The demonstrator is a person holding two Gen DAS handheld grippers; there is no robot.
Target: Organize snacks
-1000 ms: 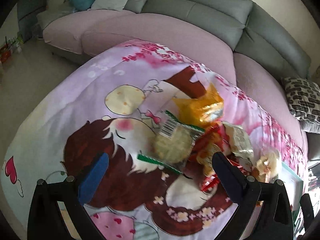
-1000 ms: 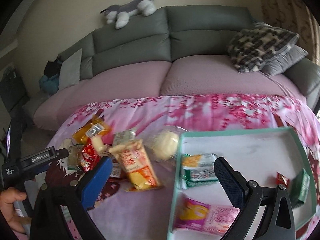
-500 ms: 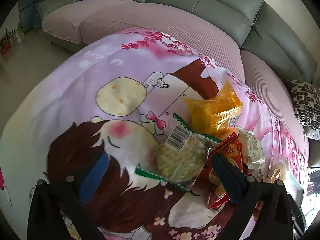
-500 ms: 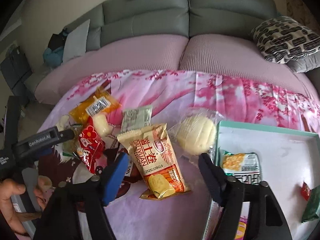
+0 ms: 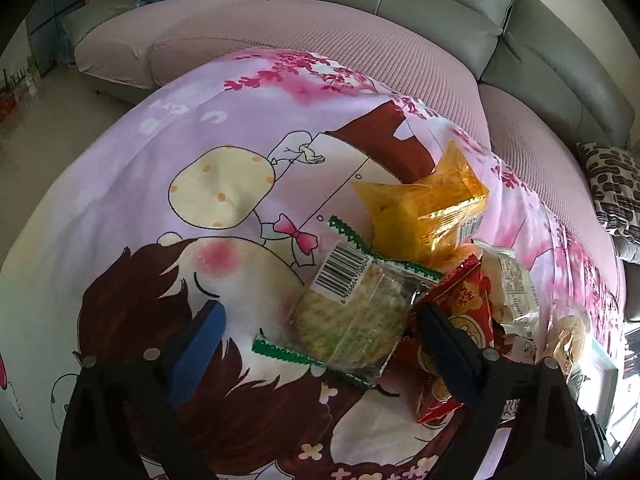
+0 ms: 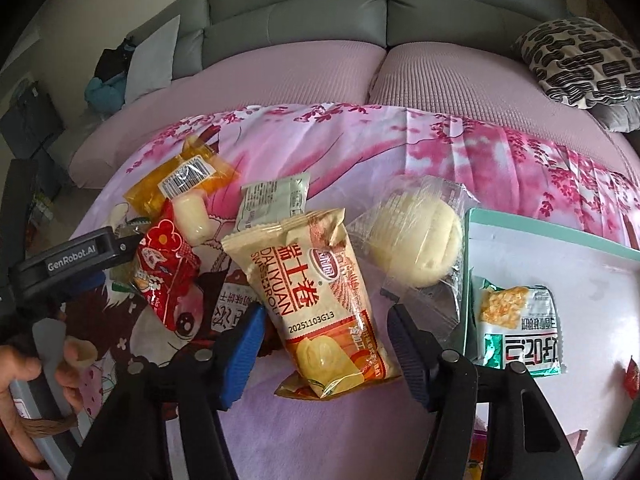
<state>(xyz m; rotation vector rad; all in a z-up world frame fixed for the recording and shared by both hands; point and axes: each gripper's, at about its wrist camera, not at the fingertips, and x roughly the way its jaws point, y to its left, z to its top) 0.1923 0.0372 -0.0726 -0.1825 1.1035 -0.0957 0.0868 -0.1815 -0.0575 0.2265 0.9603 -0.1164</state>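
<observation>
- The right gripper hangs with its jaws spread wide and empty, one finger on each side of the Swiss roll packet, which lies flat on the pink printed cloth just left of the teal-rimmed tray.
- The packet's long axis runs from its crimped top, far from the camera, down to its bottom seam near the gripper, leaning a little to the right; the printed face is up.
- By its look it is a light, puffy film pouch with a soft cake inside: slippery, easy to crush. A gentle pinch across the narrow width at mid-body seems the safest hold.
- The left gripper is likewise open and holds nothing, straddling the clear rice cracker pack, whose green zigzag seams mark its two ends; its long axis runs diagonally, barcode end away from the camera.
- That cracker is probably thin and brittle, so the hold should be light, across the flat disc.
- The right finger appears to touch the red packet beside it, though the fisheye view leaves this uncertain.
- A wrapped bun lies between the Swiss roll packet and the tray, and a green-and-white packet already sits in the tray.
</observation>
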